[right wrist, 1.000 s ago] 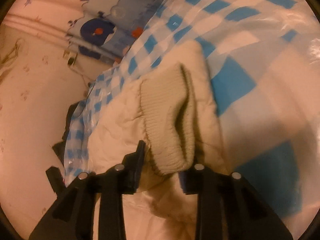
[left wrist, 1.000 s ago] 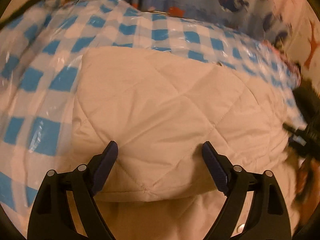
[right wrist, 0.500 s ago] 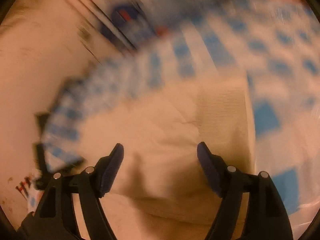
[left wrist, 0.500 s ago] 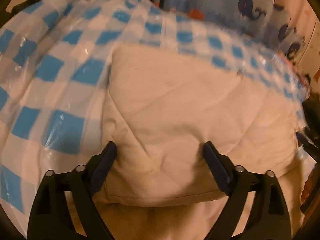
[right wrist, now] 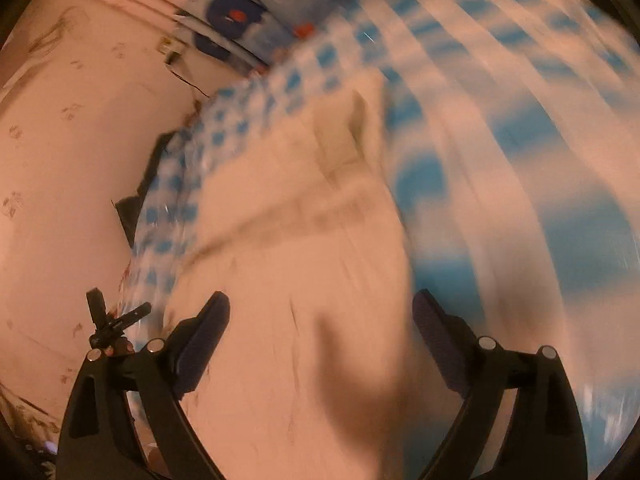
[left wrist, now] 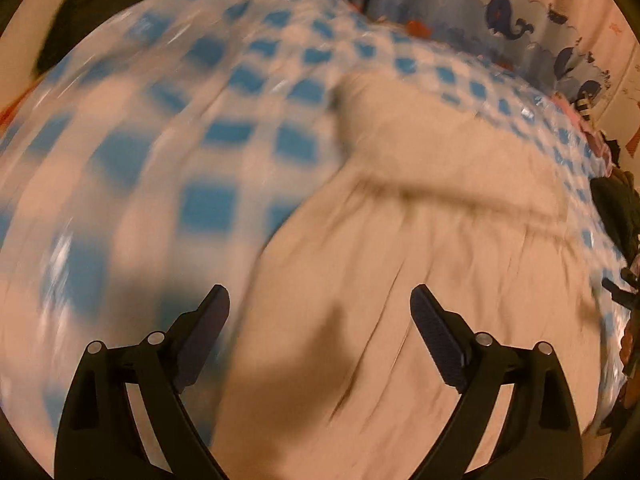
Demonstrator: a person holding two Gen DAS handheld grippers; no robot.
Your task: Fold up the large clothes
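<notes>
A cream quilted jacket (left wrist: 432,248) lies folded on a blue-and-white checked plastic sheet (left wrist: 168,152). My left gripper (left wrist: 320,320) is open and empty, just above the jacket's left edge. In the right wrist view the jacket (right wrist: 304,280) fills the middle, with a folded part toward the far end. My right gripper (right wrist: 320,332) is open and empty over the jacket's near part. Both views are blurred by motion.
A whale-print cloth (left wrist: 500,12) hangs at the back. A dark object (left wrist: 616,208) sits at the jacket's right edge. In the right wrist view a pale pink floor (right wrist: 72,184) lies left of the checked sheet (right wrist: 520,160), with a small black object (right wrist: 132,208) at its edge.
My right gripper has let go of the ribbed cuff and opened, then drawn back over the jacket. My left gripper stayed open and swung so the jacket now sits to the right.
</notes>
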